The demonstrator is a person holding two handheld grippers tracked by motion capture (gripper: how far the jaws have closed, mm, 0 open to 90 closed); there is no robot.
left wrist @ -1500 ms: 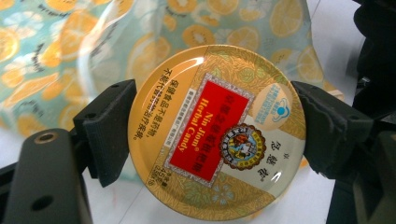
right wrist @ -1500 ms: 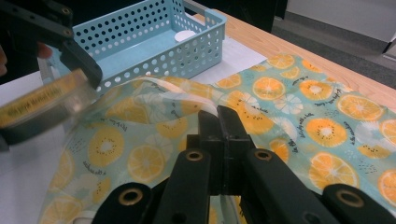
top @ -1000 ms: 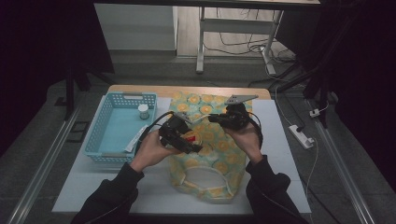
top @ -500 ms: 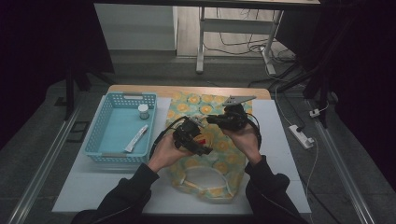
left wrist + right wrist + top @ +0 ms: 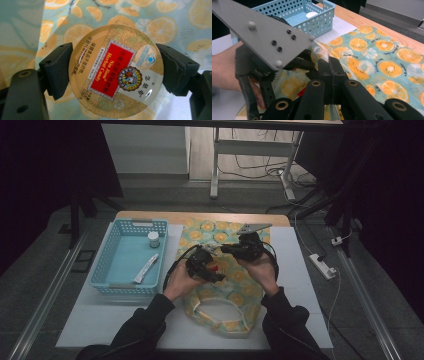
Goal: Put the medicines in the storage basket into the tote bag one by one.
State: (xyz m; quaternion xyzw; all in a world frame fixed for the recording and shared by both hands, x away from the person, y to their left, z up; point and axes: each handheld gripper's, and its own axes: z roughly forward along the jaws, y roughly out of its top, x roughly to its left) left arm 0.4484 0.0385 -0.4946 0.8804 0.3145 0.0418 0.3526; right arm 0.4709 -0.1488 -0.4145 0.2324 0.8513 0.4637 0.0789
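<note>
My left tongs, gripping the round herbal candy tin, have dropped over the orange-print bag whose edge my shut right tongs pinch, so it goes inside next.

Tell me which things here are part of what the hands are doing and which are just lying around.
In the job:
- candy tin, clamped between the left gripper fingers
- orange-print bag, its edge pinched by the shut right gripper

Lying about:
- blue basket
- small jar in it
- white tube in it
- power strip on the floor
</note>
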